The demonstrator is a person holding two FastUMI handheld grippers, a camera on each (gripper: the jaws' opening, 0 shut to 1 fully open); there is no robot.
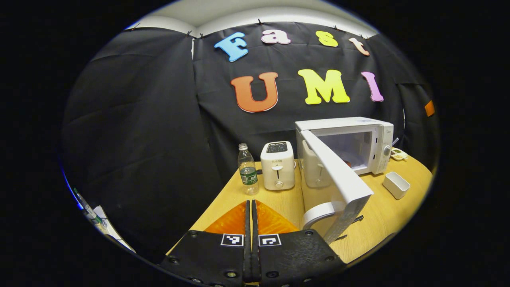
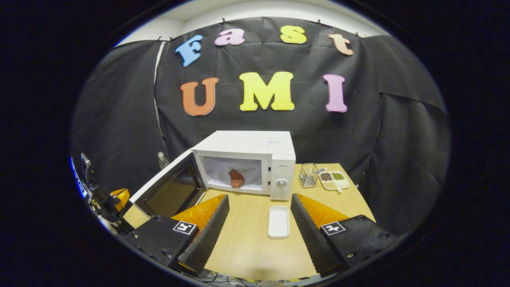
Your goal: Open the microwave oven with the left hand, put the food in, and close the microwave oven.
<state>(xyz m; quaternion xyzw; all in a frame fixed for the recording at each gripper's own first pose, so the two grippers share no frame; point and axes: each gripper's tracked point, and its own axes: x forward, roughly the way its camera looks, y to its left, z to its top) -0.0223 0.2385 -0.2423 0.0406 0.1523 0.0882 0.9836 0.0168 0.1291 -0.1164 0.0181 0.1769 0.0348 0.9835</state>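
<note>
The white microwave (image 2: 255, 145) stands at the back of the wooden table with its door (image 2: 167, 189) swung wide open to the left. A reddish piece of food (image 2: 236, 178) lies inside its cavity. In the left gripper view the microwave (image 1: 360, 131) is at the right and its open door (image 1: 338, 183) reaches toward me, handle end nearest. My left gripper (image 1: 252, 207) is shut with nothing between its fingers, just left of the door's near edge. My right gripper (image 2: 259, 205) is open and empty in front of the microwave, above a white rectangular dish (image 2: 278, 221).
A white toaster (image 1: 277, 165) and a clear water bottle (image 1: 248, 169) stand left of the microwave. A wire holder (image 2: 308, 175) and a compartment tray of grains (image 2: 334, 179) sit to its right. The white dish (image 1: 396, 184) lies in front. The other gripper (image 2: 103, 199) is far left.
</note>
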